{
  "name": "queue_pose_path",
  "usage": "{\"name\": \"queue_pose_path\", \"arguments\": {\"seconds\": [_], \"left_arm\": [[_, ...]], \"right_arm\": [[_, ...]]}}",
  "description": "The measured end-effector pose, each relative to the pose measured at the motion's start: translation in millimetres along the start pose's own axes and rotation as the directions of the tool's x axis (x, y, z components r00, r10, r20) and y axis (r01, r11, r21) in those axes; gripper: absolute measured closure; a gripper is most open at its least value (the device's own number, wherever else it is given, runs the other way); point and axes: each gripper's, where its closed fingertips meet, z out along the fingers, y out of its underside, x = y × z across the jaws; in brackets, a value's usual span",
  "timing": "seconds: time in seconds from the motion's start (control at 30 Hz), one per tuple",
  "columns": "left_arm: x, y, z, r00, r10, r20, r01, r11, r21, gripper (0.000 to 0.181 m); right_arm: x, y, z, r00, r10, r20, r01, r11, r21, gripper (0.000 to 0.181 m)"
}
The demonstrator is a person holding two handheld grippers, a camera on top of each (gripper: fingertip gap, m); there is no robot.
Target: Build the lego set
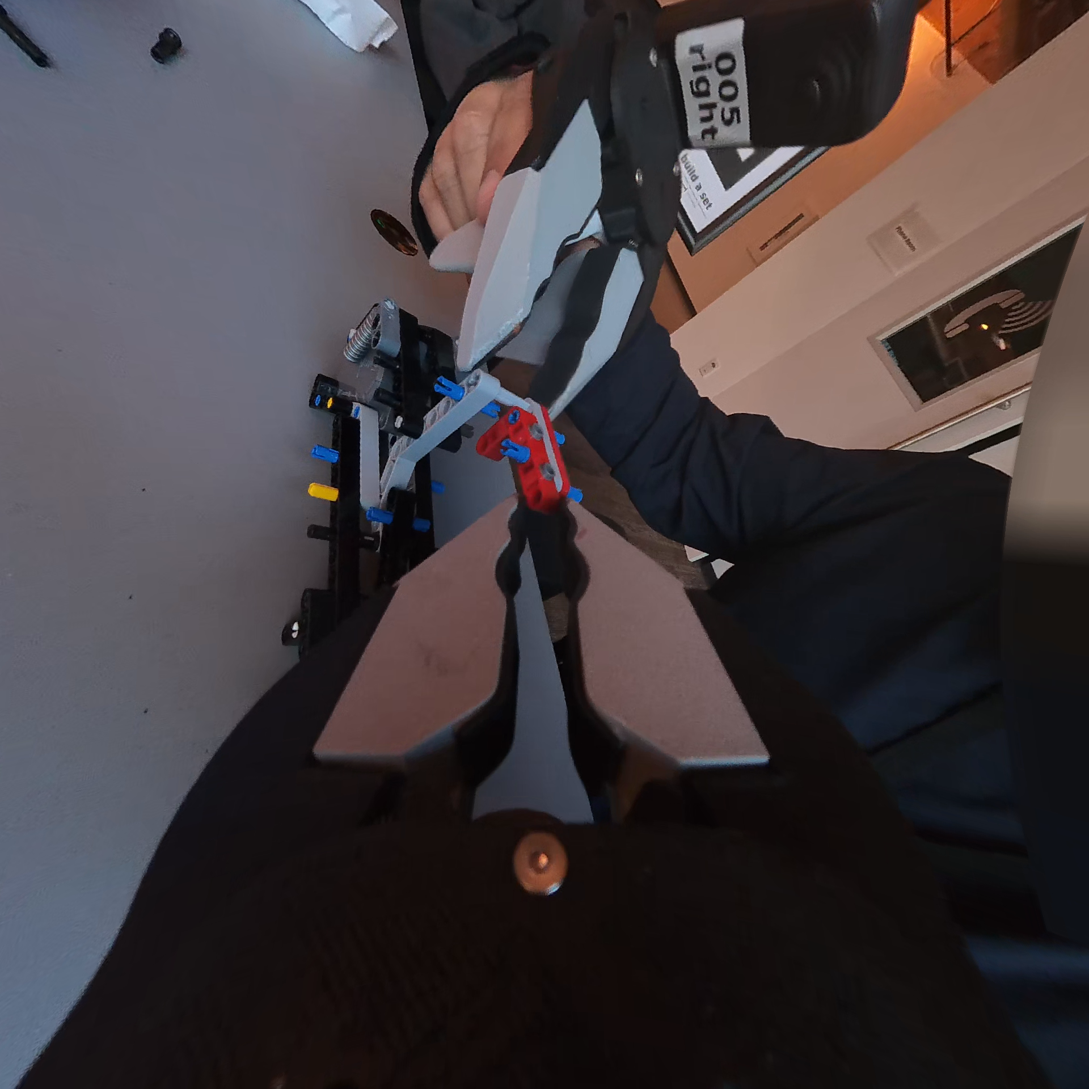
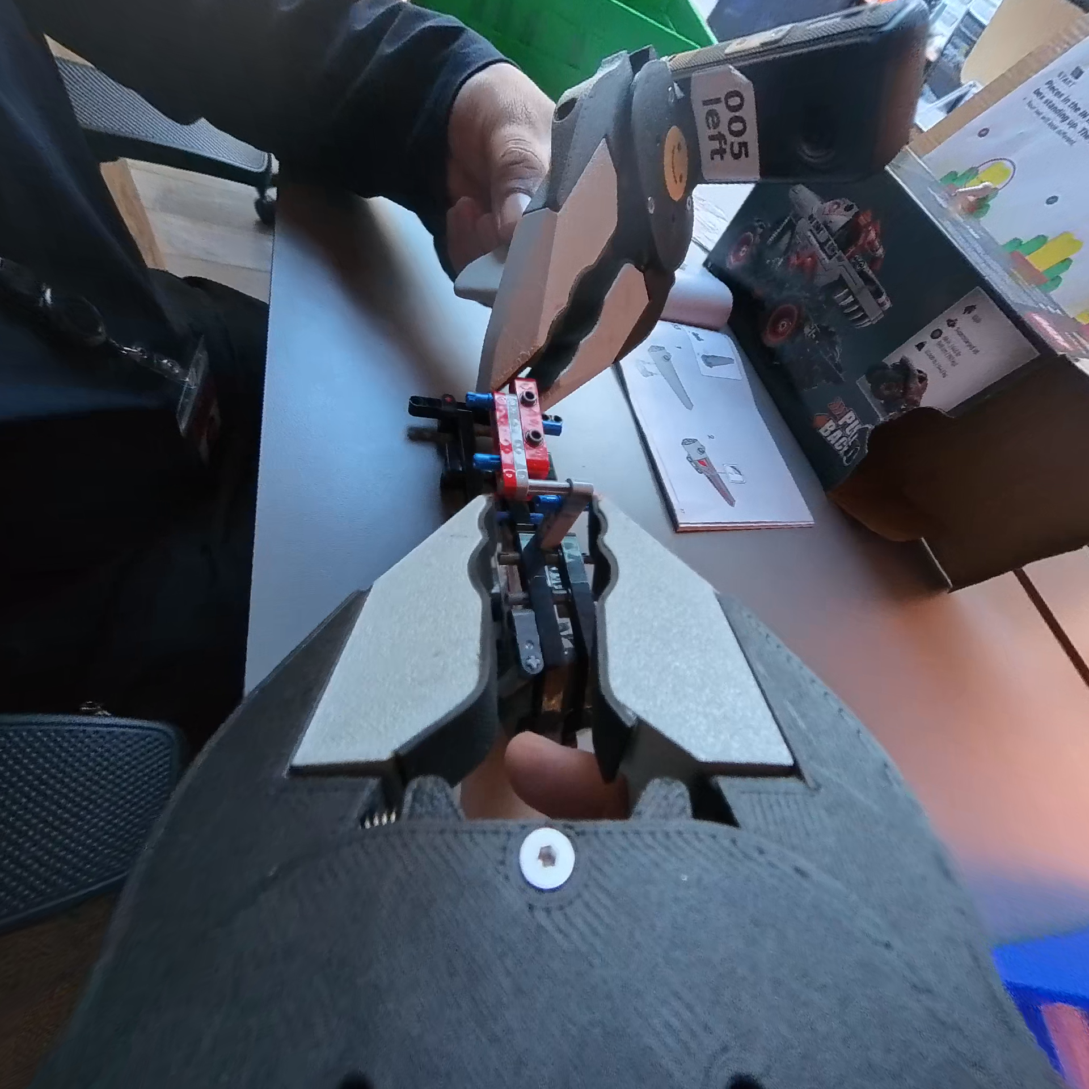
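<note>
the left gripper (image 1: 539,507) has its fingers pinched together on the red lego piece (image 1: 533,456), gripping its near end. that red piece bristles with blue pins (image 1: 451,387) and is joined through a pale grey beam (image 1: 436,439) to the black lego frame (image 1: 347,501). in the left wrist view the frame rises from the grey table (image 1: 147,353), with a yellow pin (image 1: 323,491) and a coiled spring (image 1: 362,336) on it.

the right gripper (image 2: 539,518) is clamped on the black frame itself, whose beams fill the gap between its fingers. in its view the red piece (image 2: 521,436) sits just past the fingertips, with the left gripper (image 2: 524,377) nipping its far end from above.

each gripper carries a white sticker (image 2: 728,126) with printed writing, as does the right one (image 1: 713,85) seen from the left wrist view. an open instruction booklet (image 2: 707,436) with step drawings lies on the table (image 2: 342,412), beside a dark lego box (image 2: 854,330) picturing a red-wheeled truck and bearing printed text. a white printed sheet (image 2: 1013,118) with coloured brick pictures stands behind the box. framed notices (image 1: 742,182) hang on the wall in the left wrist view. a small black part (image 1: 167,44) lies loose on the table, well apart from the build.
</note>
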Motion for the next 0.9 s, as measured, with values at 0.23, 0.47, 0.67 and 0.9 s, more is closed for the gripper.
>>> {"name": "queue_pose_path", "arguments": {"seconds": [0.23, 0.47, 0.67, 0.9], "left_arm": [[0.3, 0.7, 0.8, 1.0, -0.011, 0.003, 0.011, 1.0, -0.004, 0.175], [2.3, -1.7, -0.6, 1.0, -0.006, -0.003, 0.006, 1.0, 0.007, 0.175], [0.8, -0.3, 0.3, 1.0, -0.017, -0.004, 0.017, 1.0, 0.002, 0.175], [0.7, -1.2, -0.5, 1.0, -0.016, -0.002, 0.016, 1.0, 0.005, 0.175]], "right_arm": [[-0.4, -5.5, -3.3, 0.998, 0.048, 0.037, -0.05, 0.998, 0.033, 0.152], [0.3, -5.7, -2.0, 0.999, 0.035, 0.041, -0.036, 0.999, 0.022, 0.155], [-0.7, -8.4, -2.9, 0.998, 0.031, 0.05, -0.032, 0.999, 0.028, 0.156], [0.5, -8.1, -2.3, 0.997, 0.041, 0.064, -0.043, 0.999, 0.03, 0.155]]}}
